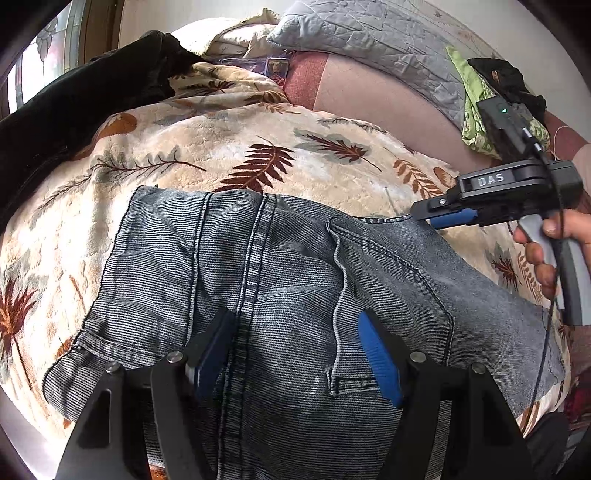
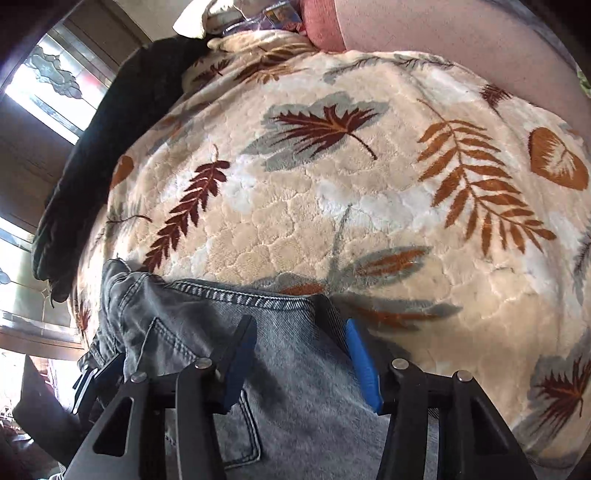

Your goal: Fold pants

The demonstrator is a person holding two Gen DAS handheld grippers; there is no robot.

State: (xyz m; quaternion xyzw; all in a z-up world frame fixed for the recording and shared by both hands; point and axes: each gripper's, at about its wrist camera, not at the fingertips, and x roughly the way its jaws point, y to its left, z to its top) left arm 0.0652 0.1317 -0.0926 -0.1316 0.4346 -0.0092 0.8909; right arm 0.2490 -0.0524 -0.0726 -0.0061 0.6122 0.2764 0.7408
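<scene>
Grey-blue denim pants point(image 1: 280, 280) lie folded on a cream leaf-print blanket point(image 1: 236, 147). My left gripper point(image 1: 295, 325) is open, its blue pads point(image 1: 380, 358) spread just above the denim near the centre seam. My right gripper point(image 1: 424, 218) shows at the right in the left wrist view, at the far right edge of the pants. In the right wrist view the right gripper point(image 2: 299, 332) is open, its pads point(image 2: 362, 365) on either side of the stitched denim edge point(image 2: 240, 295), with the blanket point(image 2: 332, 184) beyond.
A dark green garment point(image 1: 74, 110) lies along the blanket's left side. A grey quilted pillow point(image 1: 369, 33) and a green cloth point(image 1: 476, 107) sit at the back right on a pink surface point(image 1: 388, 92). A window point(image 2: 48, 85) is at the left.
</scene>
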